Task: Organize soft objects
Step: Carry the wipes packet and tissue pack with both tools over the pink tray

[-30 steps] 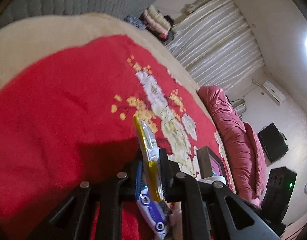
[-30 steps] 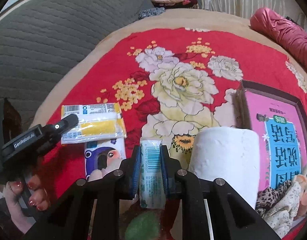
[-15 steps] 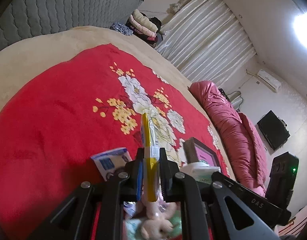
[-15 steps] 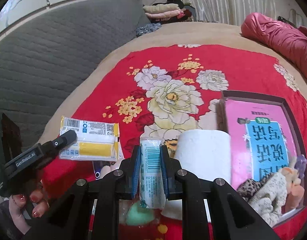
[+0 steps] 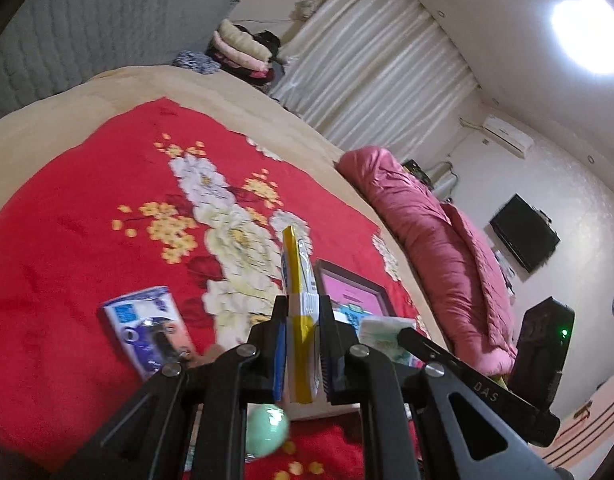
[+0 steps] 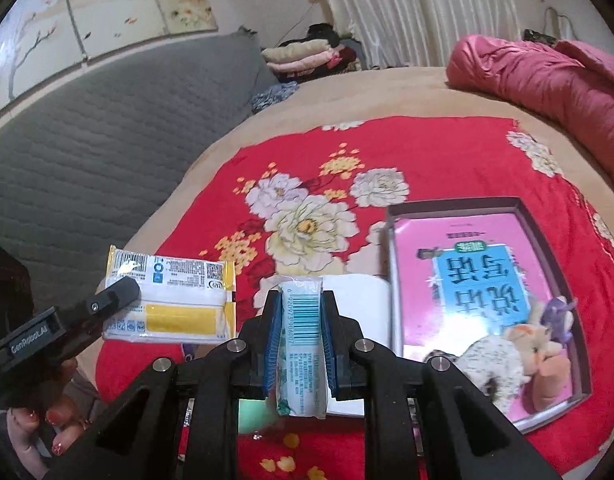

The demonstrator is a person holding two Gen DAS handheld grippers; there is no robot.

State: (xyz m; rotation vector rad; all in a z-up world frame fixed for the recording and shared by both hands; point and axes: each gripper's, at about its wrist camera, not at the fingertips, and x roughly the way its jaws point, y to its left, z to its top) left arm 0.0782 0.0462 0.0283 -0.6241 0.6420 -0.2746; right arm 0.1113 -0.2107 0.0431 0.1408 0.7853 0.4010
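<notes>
Left wrist view: yellow-white tissue pack (image 5: 298, 322) pinched edge-on in the left hand-held gripper (image 5: 303, 344), lifted above the red floral bed cover (image 5: 67, 264). Right hand-held gripper (image 6: 301, 344) clamps a green-white tissue pack (image 6: 303, 344), beside the pink box (image 6: 467, 240).

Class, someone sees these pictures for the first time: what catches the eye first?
The red flowered blanket fills both views. Each gripper pinches a tissue pack: yellow one in the left gripper, green-printed one in the right gripper. A pink box lies right.
</notes>
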